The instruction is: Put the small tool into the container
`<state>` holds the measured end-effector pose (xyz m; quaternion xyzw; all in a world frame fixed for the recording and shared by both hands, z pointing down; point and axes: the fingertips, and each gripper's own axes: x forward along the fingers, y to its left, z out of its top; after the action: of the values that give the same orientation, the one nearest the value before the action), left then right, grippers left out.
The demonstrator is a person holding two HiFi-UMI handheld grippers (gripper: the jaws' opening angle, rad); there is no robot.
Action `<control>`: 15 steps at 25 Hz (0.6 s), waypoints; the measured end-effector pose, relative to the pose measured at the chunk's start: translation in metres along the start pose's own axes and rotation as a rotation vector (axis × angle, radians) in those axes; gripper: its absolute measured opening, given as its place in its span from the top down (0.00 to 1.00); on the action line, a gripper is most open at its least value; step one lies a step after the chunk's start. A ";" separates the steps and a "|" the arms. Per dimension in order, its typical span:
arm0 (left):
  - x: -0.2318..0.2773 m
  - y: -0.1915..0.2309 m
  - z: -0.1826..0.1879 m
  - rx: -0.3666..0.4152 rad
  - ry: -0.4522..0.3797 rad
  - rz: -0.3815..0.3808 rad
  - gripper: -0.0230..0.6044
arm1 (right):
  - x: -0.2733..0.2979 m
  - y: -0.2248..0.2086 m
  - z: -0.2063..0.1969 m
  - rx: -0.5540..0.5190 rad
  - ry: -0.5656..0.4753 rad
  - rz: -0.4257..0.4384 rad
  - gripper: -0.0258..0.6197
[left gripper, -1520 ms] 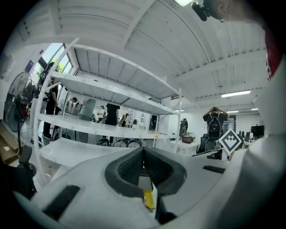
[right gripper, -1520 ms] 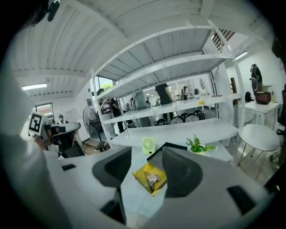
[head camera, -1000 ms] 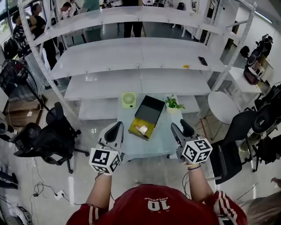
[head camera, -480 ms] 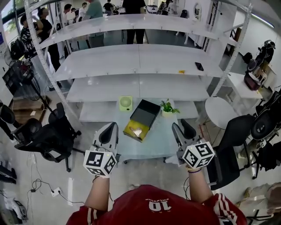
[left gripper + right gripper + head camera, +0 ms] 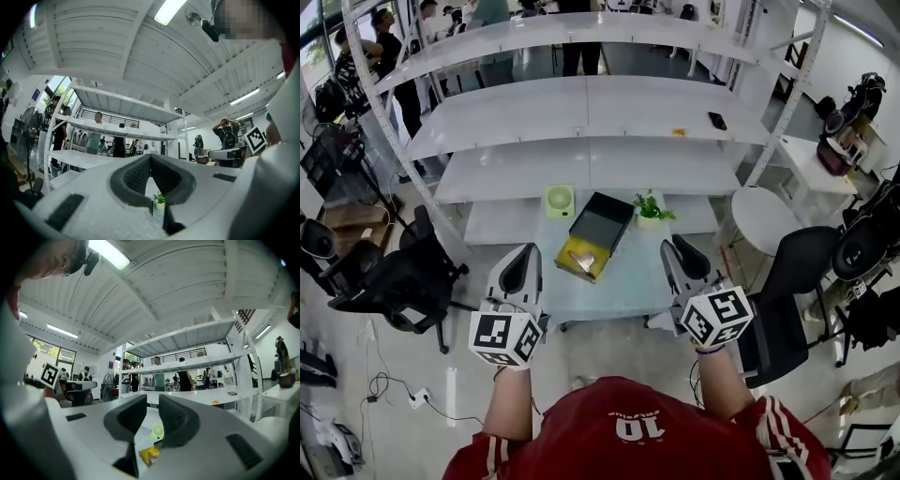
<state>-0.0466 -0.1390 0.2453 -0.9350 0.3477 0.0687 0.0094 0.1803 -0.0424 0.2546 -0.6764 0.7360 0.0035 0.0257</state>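
Note:
On a small glass table (image 5: 623,281) lies a yellow container (image 5: 581,261) joined to a black box part (image 5: 602,223). A small pale, shiny object (image 5: 579,257) rests in the yellow part; I cannot tell what it is. Both grippers hang in the air short of the table's near edge. My left gripper (image 5: 517,270) is shut and holds nothing; its pads meet at the tip in the left gripper view (image 5: 150,157). My right gripper (image 5: 680,255) has a gap between its closing jaws (image 5: 153,401). Nothing is between them; the yellow container (image 5: 149,454) shows through the gap.
A small green fan (image 5: 559,200) and a potted plant (image 5: 652,208) stand at the table's far end. White shelving (image 5: 581,112) rises behind. Black office chairs (image 5: 403,281) (image 5: 787,314) flank the table, beside a round white table (image 5: 766,217). People (image 5: 389,37) stand at the back.
The head view has shifted, so the table sits a little higher and further left. My left gripper has drifted slightly left. Both grippers stay raised before the table.

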 end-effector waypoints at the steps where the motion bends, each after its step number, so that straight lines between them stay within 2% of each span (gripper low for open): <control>1: 0.000 -0.001 0.000 0.001 0.000 0.000 0.96 | -0.001 0.001 0.001 -0.008 -0.004 -0.004 0.84; 6: 0.000 -0.002 -0.001 0.011 0.004 -0.004 0.96 | -0.007 0.002 0.006 -0.037 -0.031 -0.044 0.95; 15: 0.002 -0.008 -0.008 0.008 0.018 -0.022 0.96 | -0.014 -0.001 0.008 -0.037 -0.036 -0.068 0.96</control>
<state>-0.0388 -0.1346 0.2523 -0.9394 0.3377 0.0588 0.0106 0.1823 -0.0279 0.2472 -0.7013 0.7118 0.0283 0.0267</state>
